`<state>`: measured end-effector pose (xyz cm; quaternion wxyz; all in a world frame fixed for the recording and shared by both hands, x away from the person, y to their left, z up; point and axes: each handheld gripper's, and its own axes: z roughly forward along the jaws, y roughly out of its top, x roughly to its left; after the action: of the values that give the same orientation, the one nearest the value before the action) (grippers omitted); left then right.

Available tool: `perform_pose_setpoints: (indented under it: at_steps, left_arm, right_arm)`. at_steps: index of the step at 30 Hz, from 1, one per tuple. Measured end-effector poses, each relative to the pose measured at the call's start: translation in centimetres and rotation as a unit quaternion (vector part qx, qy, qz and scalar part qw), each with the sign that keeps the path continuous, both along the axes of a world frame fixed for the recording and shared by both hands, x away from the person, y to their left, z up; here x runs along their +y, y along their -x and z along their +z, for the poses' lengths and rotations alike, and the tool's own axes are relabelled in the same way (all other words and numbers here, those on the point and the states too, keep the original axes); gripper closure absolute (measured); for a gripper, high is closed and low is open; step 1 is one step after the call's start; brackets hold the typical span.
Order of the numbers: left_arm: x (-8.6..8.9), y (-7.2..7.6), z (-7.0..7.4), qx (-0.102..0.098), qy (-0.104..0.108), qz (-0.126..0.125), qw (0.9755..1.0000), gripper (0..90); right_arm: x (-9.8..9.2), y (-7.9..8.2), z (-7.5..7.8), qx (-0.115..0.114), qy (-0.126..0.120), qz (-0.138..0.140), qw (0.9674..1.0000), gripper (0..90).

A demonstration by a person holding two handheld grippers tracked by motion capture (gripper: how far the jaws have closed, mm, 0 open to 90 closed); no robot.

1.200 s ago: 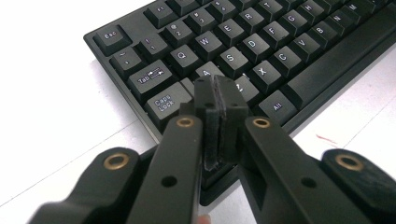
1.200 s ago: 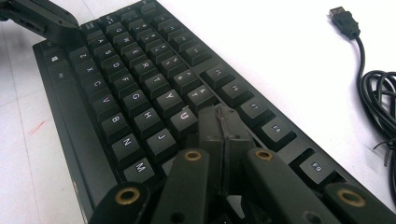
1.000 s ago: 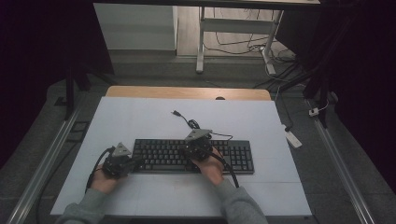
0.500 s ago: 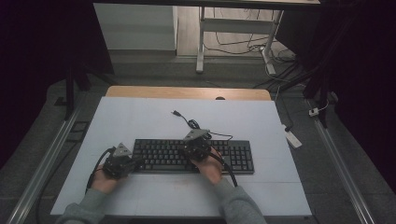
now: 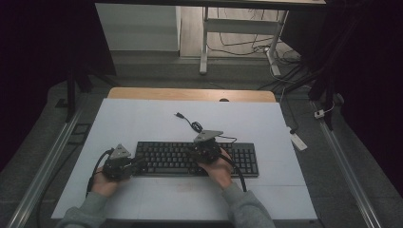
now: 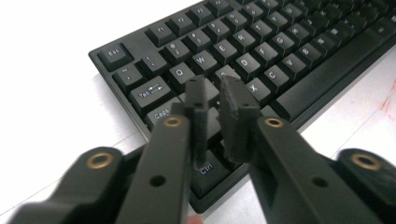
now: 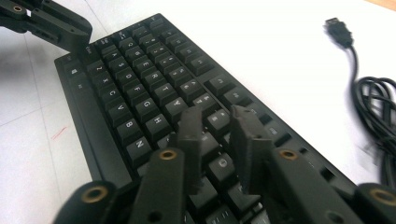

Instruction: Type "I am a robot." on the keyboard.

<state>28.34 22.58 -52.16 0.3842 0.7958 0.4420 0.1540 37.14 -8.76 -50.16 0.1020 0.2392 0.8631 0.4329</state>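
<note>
Now both tongs have just been opening, with nothing between the jaws: left tongs (image 6: 212, 100) over the keyboard (image 5: 190, 159) near Caps, right tongs (image 7: 217, 130) mid-keys. The keyboard lies at the table's (image 5: 142, 118) 6 o'clock. Better press keys straight down, gently.
</note>
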Motion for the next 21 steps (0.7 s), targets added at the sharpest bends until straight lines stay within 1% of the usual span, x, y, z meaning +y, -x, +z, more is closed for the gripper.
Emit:
perform_pose_setpoints:
  at_steps: [2, 3, 4, 6, 10, 15, 21]
  left_arm:
    - [0.1, 0.0, 0.0, -0.001, 0.003, 0.003, 1.0000, 71.5]
    - [0.1, 0.0, 0.0, -0.001, 0.004, 0.004, 1.0000, 66.0]
    - [0.1, 0.0, 0.0, -0.001, 0.006, 0.005, 1.0000, 66.0]
    - [0.1, 0.0, 0.1, -0.002, 0.008, 0.007, 0.9999, 60.0]
    - [0.1, 0.0, 0.1, -0.005, 0.011, 0.009, 0.9999, 50.4]
    - [0.0, 0.0, 0.3, -0.008, 0.013, 0.009, 0.9998, 43.4]
    - [-0.1, -0.1, 0.3, -0.006, 0.014, 0.009, 0.9998, 38.2]
  right_arm:
    - [-0.6, 0.2, 0.2, -0.003, -0.002, -0.004, 1.0000, 67.2]
    - [-1.4, 0.4, 0.3, -0.009, 0.000, -0.007, 0.9999, 65.0]
    - [-1.4, 0.4, 0.3, -0.009, 0.000, -0.007, 0.9999, 65.0]
    - [-2.3, 0.6, 0.4, -0.010, -0.002, -0.012, 0.9999, 63.3]
    - [-4.3, 1.3, 0.7, -0.015, 0.003, -0.021, 0.9997, 61.9]
    - [-7.0, 2.2, 0.9, -0.021, 0.003, -0.036, 0.9991, 61.1]
    - [-9.6, 3.0, 1.1, -0.023, 0.003, -0.056, 0.9981, 60.3]
